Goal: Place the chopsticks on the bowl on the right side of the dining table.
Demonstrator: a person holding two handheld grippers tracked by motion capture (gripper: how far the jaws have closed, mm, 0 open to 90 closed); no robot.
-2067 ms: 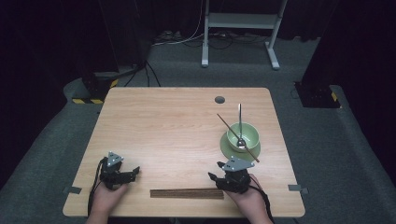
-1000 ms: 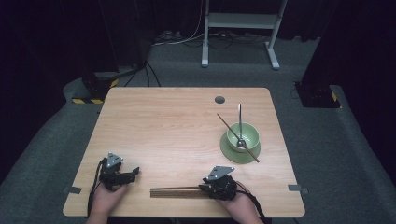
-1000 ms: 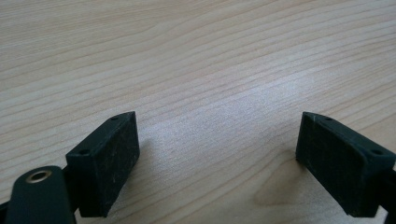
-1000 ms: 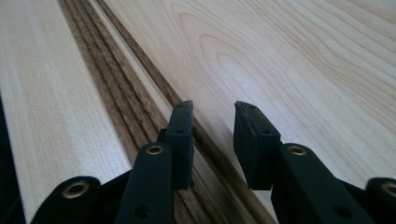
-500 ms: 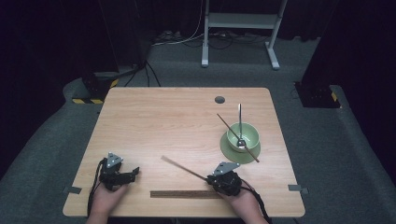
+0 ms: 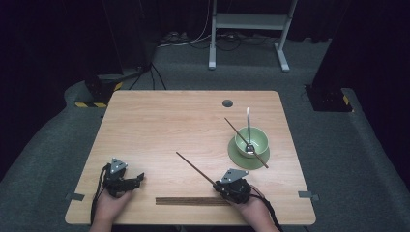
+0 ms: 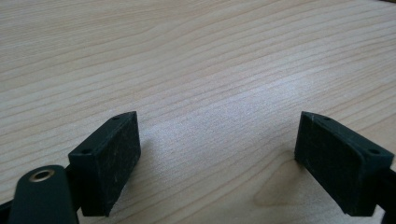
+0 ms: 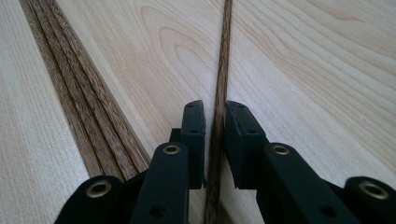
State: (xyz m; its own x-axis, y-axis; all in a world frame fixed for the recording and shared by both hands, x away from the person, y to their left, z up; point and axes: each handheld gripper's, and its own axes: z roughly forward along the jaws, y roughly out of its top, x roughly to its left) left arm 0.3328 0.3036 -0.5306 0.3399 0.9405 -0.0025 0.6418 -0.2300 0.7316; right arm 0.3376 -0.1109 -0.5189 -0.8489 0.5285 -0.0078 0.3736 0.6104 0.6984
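Nearest the person, along the bench's (image 6: 159, 121) front edge, a row of dark wooden chopsticks (image 6: 188, 201) lies flat, side by side. Just behind it the right hand-held gripper (image 6: 223, 186) clamps a single chopstick (image 6: 196, 168) — its jaws, which have just been shifting, now pinch the stick near one end, and the stick runs up and to the left from them over the wood. At the front left corner the left hand-held gripper (image 6: 140, 178) rests with its jaws spread wide, nothing between them but bare wood. Farther back on the right stands a green bowl (image 6: 251, 140) on a green saucer (image 6: 241, 158) — a spoon (image 6: 248, 126) and another chopstick (image 6: 244, 141) lean in it.
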